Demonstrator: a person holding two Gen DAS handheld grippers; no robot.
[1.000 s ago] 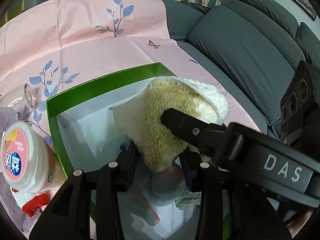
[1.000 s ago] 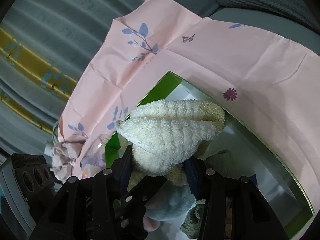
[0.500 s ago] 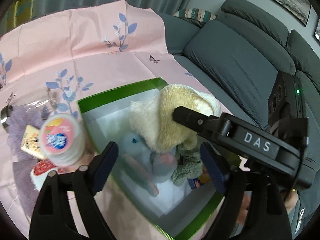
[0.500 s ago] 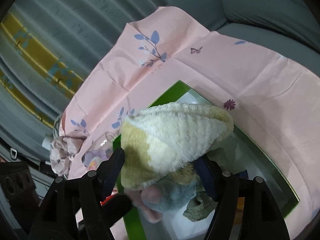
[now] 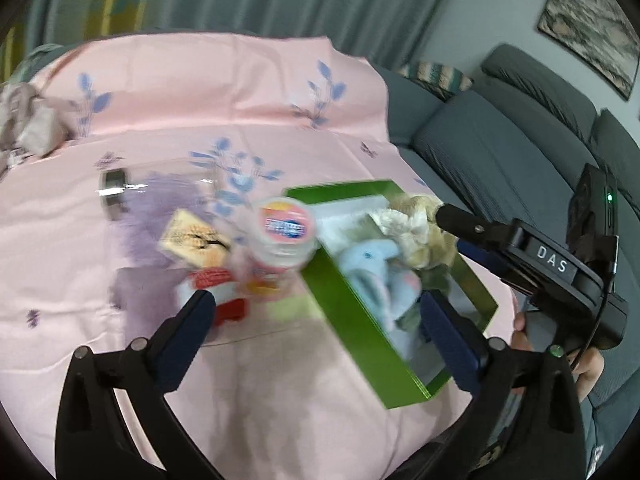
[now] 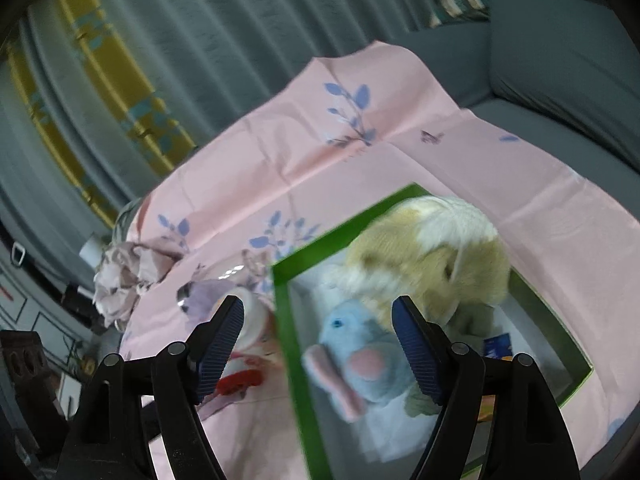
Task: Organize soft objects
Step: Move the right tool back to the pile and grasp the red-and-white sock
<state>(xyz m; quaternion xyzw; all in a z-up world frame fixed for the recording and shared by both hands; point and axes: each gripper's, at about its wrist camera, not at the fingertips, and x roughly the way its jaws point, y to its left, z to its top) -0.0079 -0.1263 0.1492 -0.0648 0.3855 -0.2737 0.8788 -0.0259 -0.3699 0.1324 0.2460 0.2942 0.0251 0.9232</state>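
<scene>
Green-rimmed cardboard box [image 6: 285, 320] holds cream-and-tan fluffy plush [image 6: 432, 256] atop blue plush toy [image 6: 360, 356] | left gripper [image 5: 316, 316] spread, empty | right gripper [image 6: 320, 332] spread, empty | risk: heaped plush may roll over the rim.

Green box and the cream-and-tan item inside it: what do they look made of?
Green box: probably glossy cardboard, given thin flat walls and pale lining. Cream-and-tan item: fluffy terry or plush fabric, given the looped, shaggy pile; blur leaves the exact weave open.
</scene>
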